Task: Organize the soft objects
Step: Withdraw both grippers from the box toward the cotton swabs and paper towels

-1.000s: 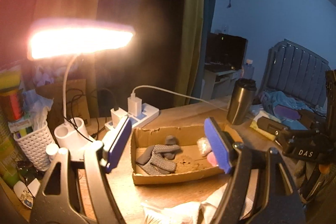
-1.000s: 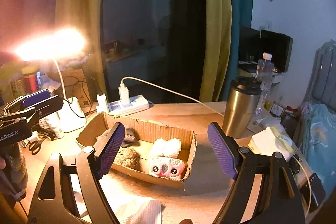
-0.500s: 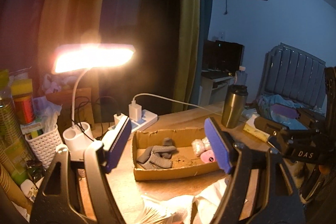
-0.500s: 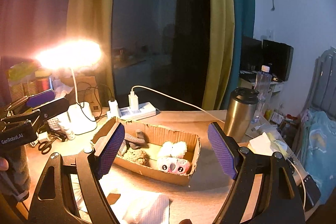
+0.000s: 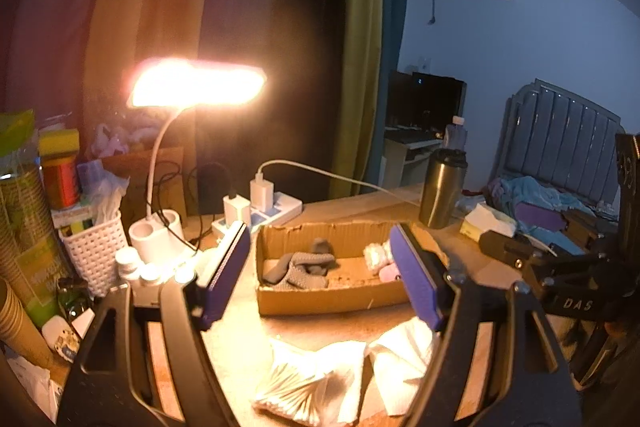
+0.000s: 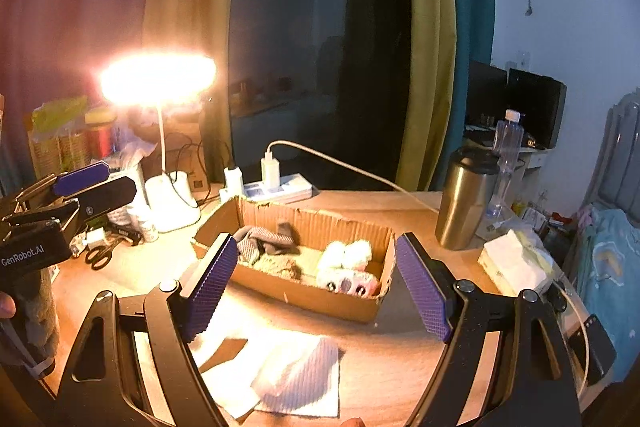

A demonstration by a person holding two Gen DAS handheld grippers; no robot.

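A shallow cardboard box (image 5: 332, 297) (image 6: 344, 303) sits mid-desk. It holds grey socks (image 5: 304, 267) (image 6: 266, 241), a brown fuzzy item (image 6: 280, 265), a white fluffy toy (image 6: 346, 255) (image 5: 374, 255) and a pink plush with eyes (image 6: 350, 281) (image 5: 390, 271). White paper towels (image 5: 340, 383) (image 6: 288, 375) lie on the desk in front of the box. My left gripper (image 5: 320, 283) is open and empty, held back from the box. My right gripper (image 6: 310, 285) is open and empty, likewise short of the box.
A lit desk lamp (image 5: 196, 87) stands at the left by a white basket (image 5: 94, 247) and bottles. A power strip (image 5: 276, 207) with cable lies behind the box. A steel tumbler (image 5: 442, 189) (image 6: 464, 199) and tissue pack (image 6: 514, 263) stand right. Scissors (image 6: 98, 257) lie left.
Both grippers have drawn back and up from the box, which now looks smaller and farther. The paper towels have come into fuller view. Both stay open and empty.
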